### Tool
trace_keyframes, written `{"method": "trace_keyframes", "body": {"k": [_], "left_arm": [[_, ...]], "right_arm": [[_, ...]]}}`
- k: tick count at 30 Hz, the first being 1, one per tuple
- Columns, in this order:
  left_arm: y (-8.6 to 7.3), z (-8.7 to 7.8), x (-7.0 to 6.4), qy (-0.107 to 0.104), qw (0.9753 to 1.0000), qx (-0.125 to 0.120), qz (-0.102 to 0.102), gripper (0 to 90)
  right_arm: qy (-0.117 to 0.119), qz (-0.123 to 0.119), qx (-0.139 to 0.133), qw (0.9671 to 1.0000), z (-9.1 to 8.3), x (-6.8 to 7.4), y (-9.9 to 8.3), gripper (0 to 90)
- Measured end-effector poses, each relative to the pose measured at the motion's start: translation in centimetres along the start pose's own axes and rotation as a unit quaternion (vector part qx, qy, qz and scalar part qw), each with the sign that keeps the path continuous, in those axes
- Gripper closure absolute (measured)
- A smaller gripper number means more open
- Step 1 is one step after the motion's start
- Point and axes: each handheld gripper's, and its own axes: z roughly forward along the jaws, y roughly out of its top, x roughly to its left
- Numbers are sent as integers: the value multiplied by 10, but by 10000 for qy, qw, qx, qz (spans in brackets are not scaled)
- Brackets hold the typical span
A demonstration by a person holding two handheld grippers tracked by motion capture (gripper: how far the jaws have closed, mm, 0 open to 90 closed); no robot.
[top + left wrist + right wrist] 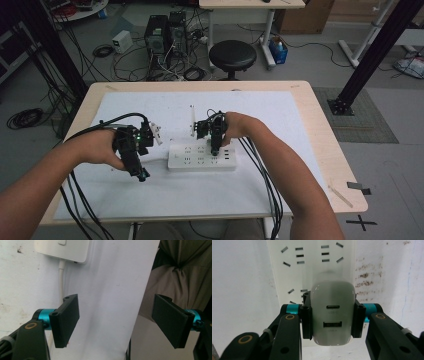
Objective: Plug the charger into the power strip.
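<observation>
A white power strip [200, 159] lies on the white mat [280, 125] in the middle of the table. My right gripper [215, 149] points down at the strip's right part. In the right gripper view it [333, 317] is shut on a white USB charger [333, 297], held just over the sockets of the strip [312, 262]. My left gripper [139, 172] sits left of the strip, jaws toward the person. Its jaws [117, 322] stand wide open with nothing between them. The strip's end [62, 250] and its white cable [61, 277] show beyond the left pad [66, 320].
A thin white rod-like thing [191, 120] lies on the mat behind the strip. A wooden stick [340, 195] rests near the table's right front corner. Beyond the table stand a black stool [232, 55] and computer towers [165, 32] among floor cables. Black gripper cables [265, 190] trail off the front edge.
</observation>
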Motion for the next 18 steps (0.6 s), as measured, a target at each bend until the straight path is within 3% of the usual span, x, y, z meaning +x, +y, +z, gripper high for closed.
{"method": "trace_keyframes", "body": {"k": [2, 4, 5, 9, 14, 18], "left_arm": [[-1, 0, 1, -15, 10000, 3, -8, 227], [-1, 0, 2, -2, 10000, 31, -10, 226], [-1, 0, 2, 1, 10000, 25, -45, 227], [2, 2, 3, -30, 10000, 65, 37, 227], [3, 2, 4, -33, 9999, 81, 63, 227], [2, 0, 4, -29, 10000, 27, 16, 226]], "right_arm": [[-8, 52, -107, 9999, 0, 1, -3, 624], [-20, 48, -43, 10000, 0, 1, 0, 623], [-70, -71, 16, 9999, 1, 1, 2, 624], [-55, -50, 175, 9998, 1, 2, 7, 624], [-4, 112, -143, 9998, 2, 1, -3, 623], [-42, -74, 79, 9999, 3, 1, 5, 624]]}}
